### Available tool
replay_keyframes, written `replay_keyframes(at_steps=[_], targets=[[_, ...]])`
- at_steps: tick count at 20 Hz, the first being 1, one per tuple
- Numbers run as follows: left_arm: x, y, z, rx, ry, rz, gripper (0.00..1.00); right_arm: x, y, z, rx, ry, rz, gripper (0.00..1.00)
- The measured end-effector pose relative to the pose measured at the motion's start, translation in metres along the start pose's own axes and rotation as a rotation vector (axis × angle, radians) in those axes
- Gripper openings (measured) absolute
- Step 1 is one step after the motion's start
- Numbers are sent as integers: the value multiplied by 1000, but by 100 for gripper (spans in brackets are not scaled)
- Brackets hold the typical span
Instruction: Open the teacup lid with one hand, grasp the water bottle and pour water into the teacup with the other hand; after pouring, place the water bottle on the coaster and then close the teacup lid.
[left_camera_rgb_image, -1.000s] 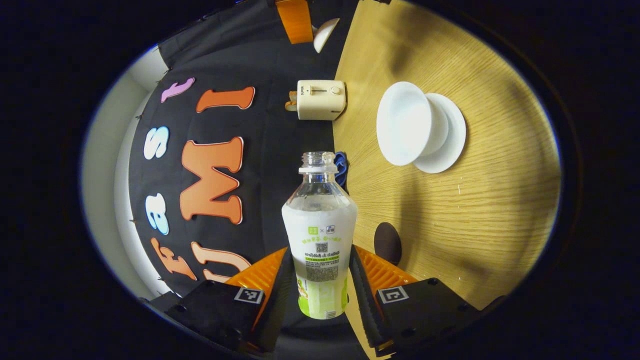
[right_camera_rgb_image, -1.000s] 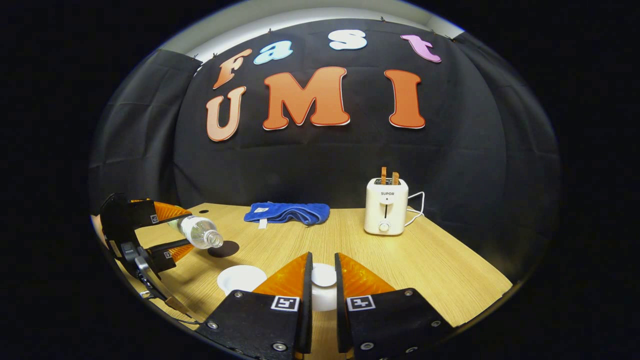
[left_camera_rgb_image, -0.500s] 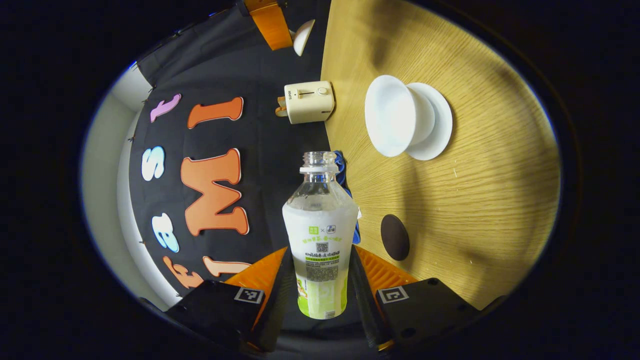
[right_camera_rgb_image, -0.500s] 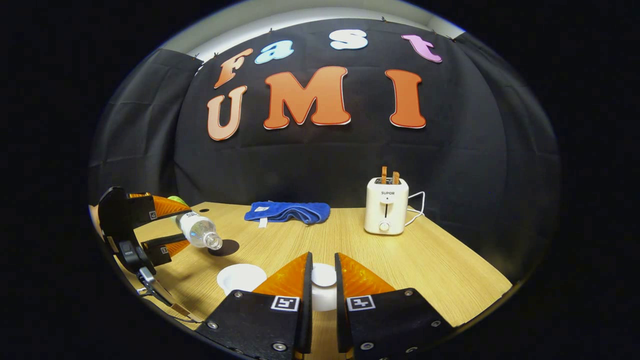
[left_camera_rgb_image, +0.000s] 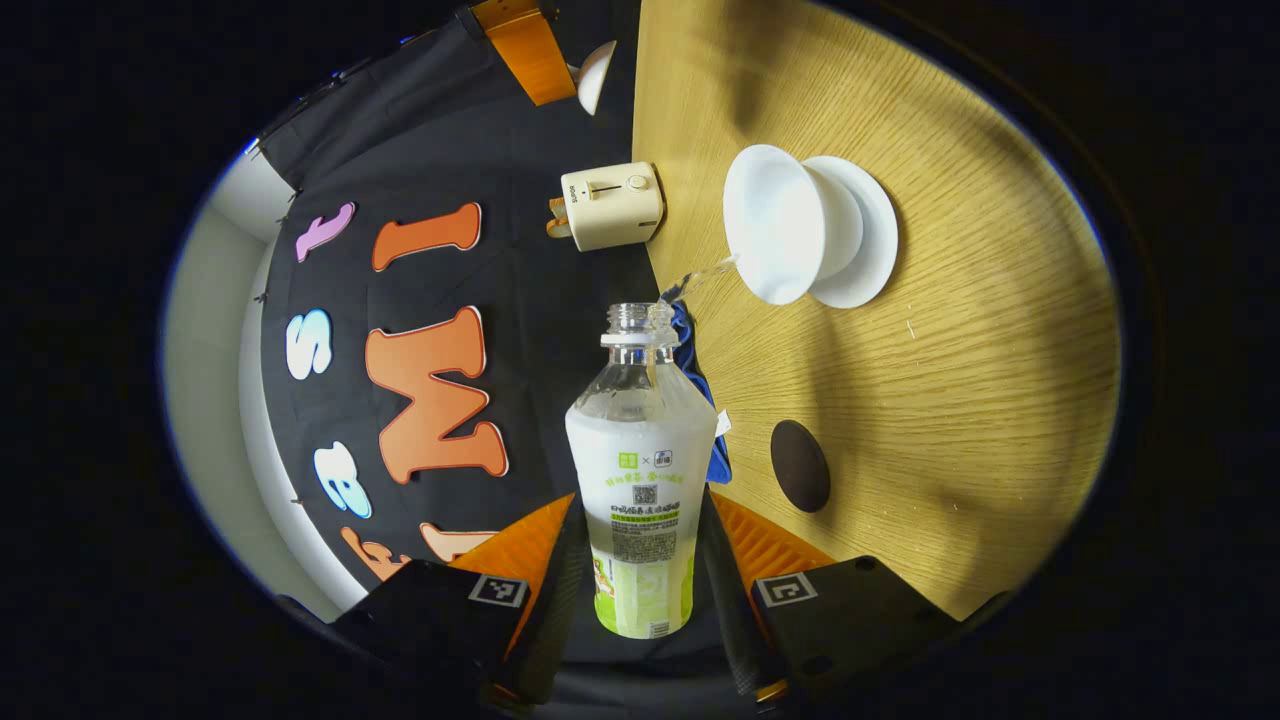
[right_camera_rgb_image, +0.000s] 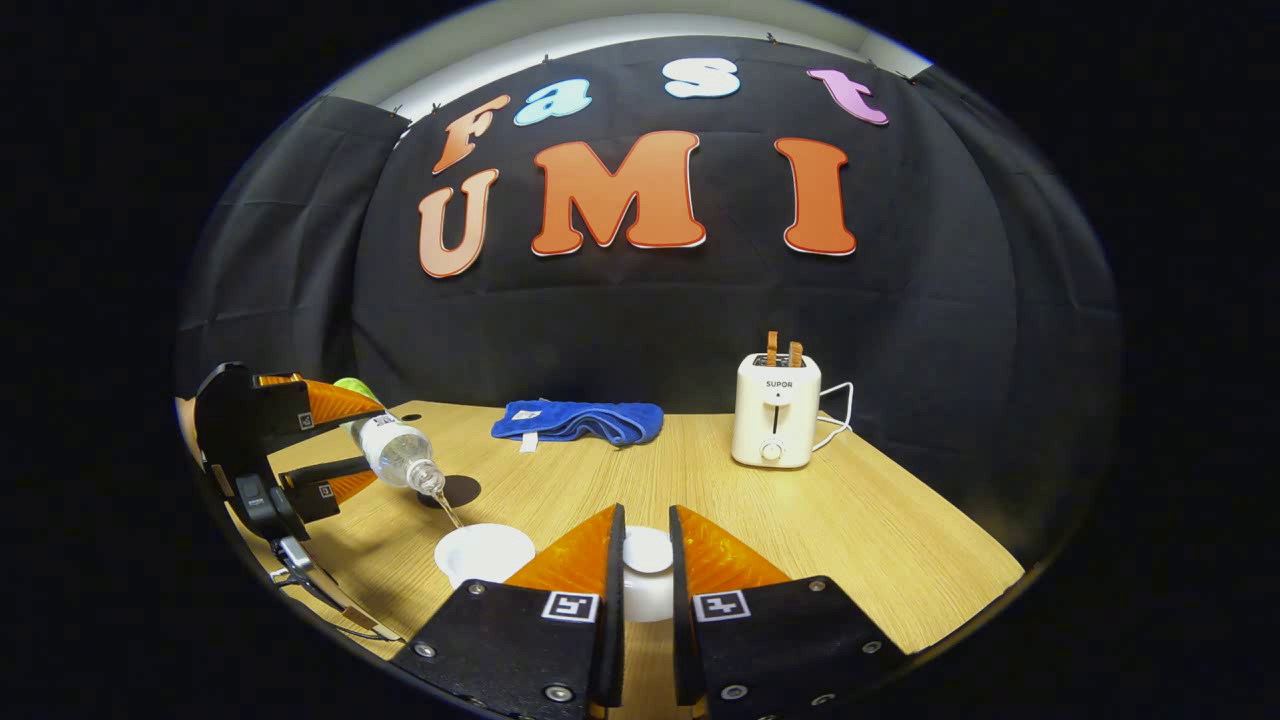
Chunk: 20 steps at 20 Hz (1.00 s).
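- Left tongs (left_camera_rgb_image: 640, 560) clamp the bottle (left_camera_rgb_image: 640, 470) by its lower body, a finger on each side. The bottle is tipped over, neck leading, mouth uncapped.
- A thin stream (left_camera_rgb_image: 705, 272) runs from the mouth to the near rim of the cup (left_camera_rgb_image: 775, 222), which stands open on its saucer (left_camera_rgb_image: 870, 245) on the tabletop (left_camera_rgb_image: 950, 400).
- Key relation: the bottle's long axis slants down toward the cup, mouth just above and beside the rim (right_camera_rgb_image: 440, 500), not touching.
- Right tongs (right_camera_rgb_image: 645, 570) pinch the lid (right_camera_rgb_image: 647, 550) by its knob, held aloft beside the cup.
- Coaster (left_camera_rgb_image: 800, 478): dark disc, bare, nearer the left tongs than the cup is. Judged: pouring underway; the bottle goes there next.
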<state>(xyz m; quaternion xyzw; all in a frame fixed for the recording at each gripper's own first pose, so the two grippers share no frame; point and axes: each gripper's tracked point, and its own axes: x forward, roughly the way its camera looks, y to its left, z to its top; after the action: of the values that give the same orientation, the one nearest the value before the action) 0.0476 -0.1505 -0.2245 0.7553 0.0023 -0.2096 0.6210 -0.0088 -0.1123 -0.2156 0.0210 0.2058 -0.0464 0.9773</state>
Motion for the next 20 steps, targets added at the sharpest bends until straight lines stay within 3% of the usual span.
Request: replay_keyframes(at_steps=[20], targets=[[-1,13,5,132,-13,54,67,0,3,0,-21,-2,16,20]])
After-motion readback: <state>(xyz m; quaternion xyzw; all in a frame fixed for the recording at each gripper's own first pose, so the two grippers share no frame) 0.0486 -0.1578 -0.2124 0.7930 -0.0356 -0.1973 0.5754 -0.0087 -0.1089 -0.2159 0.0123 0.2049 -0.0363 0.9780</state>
